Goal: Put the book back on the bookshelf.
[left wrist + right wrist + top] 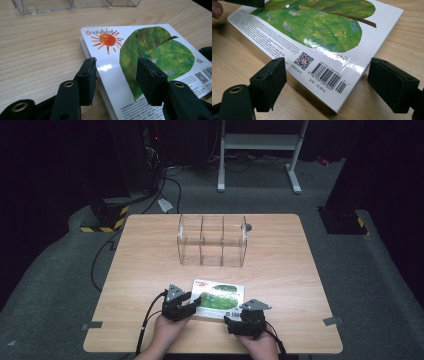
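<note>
Currently the book lies flat on the counter, on the near side of the clear organizer. Left claw straddles its left edge, half-open, not clamped. Right claw stands wide around the barcode corner, empty. Best to seat both claws deeper before closing.

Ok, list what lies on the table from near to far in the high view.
Right tongs → left tongs → picture book lying flat → clear three-compartment organizer → small dark round thing by the organizer's far right corner.
</note>
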The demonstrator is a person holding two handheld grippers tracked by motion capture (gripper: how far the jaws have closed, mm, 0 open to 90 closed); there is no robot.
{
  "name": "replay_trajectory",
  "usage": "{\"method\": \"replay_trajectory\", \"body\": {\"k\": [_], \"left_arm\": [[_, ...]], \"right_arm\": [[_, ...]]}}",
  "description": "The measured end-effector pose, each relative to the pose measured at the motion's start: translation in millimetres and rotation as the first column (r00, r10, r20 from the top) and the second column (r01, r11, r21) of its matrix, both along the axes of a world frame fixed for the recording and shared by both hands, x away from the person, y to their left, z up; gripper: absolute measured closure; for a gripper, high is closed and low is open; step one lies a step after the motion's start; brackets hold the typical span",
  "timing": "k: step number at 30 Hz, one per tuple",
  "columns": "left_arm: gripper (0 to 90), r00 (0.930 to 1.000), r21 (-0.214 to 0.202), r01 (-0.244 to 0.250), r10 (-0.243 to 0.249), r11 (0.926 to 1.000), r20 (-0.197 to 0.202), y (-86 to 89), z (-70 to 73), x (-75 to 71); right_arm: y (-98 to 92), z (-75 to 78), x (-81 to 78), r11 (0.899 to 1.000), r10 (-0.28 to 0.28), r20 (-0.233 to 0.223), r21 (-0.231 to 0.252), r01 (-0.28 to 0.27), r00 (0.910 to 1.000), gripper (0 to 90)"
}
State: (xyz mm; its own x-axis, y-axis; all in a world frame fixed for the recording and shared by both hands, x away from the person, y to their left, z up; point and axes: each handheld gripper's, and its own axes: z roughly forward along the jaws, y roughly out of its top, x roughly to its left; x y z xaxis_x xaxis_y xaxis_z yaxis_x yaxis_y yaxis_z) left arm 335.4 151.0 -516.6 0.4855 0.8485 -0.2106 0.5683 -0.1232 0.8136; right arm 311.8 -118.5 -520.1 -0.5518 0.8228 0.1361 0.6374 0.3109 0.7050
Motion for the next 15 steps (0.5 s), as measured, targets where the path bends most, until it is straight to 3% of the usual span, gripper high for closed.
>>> {"method": "replay_trajectory", "body": {"k": [8, 15], "left_arm": [[51.2, 0.9988, -0.015, 0.013, -0.013, 0.9998, 0.047, 1.1, 9.7, -3.9], [51.8, 0.9978, -0.030, 0.024, -0.022, 0.9993, 0.063, 1.9, 15.9, -5.3]], "right_arm": [[0.5, -0.4, -0.3, 1.000, 0.005, -0.003, -0.004, -0.005, 1.0000, 13.4], [1.5, -0.5, -1.3, 1.000, 0.007, -0.003, -0.006, -0.007, 1.0000, 11.9]]}}
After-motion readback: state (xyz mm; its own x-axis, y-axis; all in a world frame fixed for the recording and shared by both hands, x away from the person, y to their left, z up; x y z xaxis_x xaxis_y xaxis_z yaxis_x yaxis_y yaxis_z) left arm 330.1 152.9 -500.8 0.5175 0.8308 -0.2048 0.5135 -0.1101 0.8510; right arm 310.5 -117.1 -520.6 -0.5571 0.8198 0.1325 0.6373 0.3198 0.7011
